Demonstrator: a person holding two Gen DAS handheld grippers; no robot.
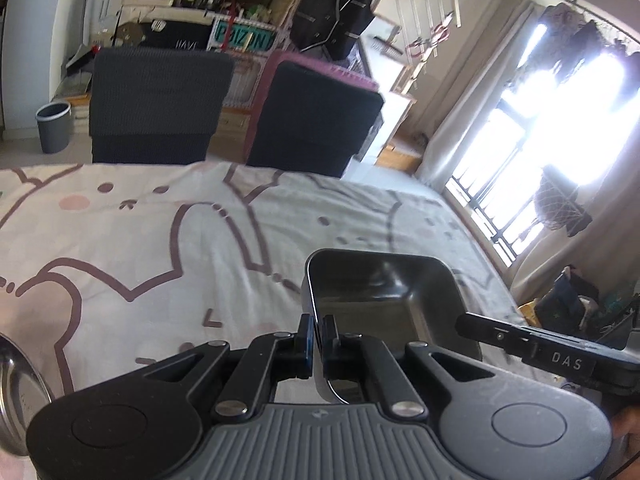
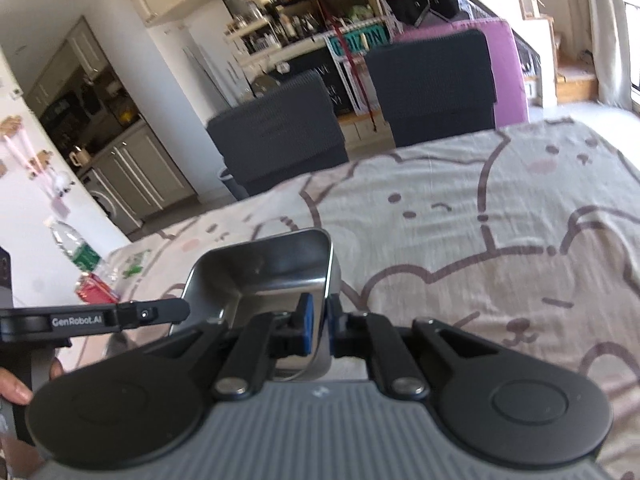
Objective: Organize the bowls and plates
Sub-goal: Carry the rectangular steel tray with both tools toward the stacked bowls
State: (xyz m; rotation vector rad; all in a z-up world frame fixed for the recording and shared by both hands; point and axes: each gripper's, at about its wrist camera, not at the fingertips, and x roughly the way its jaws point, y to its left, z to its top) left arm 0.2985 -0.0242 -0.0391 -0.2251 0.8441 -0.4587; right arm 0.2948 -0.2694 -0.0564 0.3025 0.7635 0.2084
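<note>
A rectangular steel dish (image 1: 384,292) hangs above the bear-print tablecloth (image 1: 120,240), held from both sides. My left gripper (image 1: 319,328) is shut on its left wall, with the rim pinched between the pads. In the right wrist view the same dish (image 2: 272,272) has its right wall clamped by my right gripper (image 2: 318,312). Each camera also catches the other gripper's finger reaching the dish: the right one (image 1: 500,334) and the left one (image 2: 152,314). The rim of a round steel bowl (image 1: 16,384) shows at the left edge.
Two dark chairs (image 1: 160,104) (image 1: 312,116) stand at the table's far edge. A water bottle (image 2: 76,248) and a red packet (image 2: 94,286) lie at the table's left end. A hand (image 2: 16,388) holds the left gripper. A window (image 1: 560,128) is at the right.
</note>
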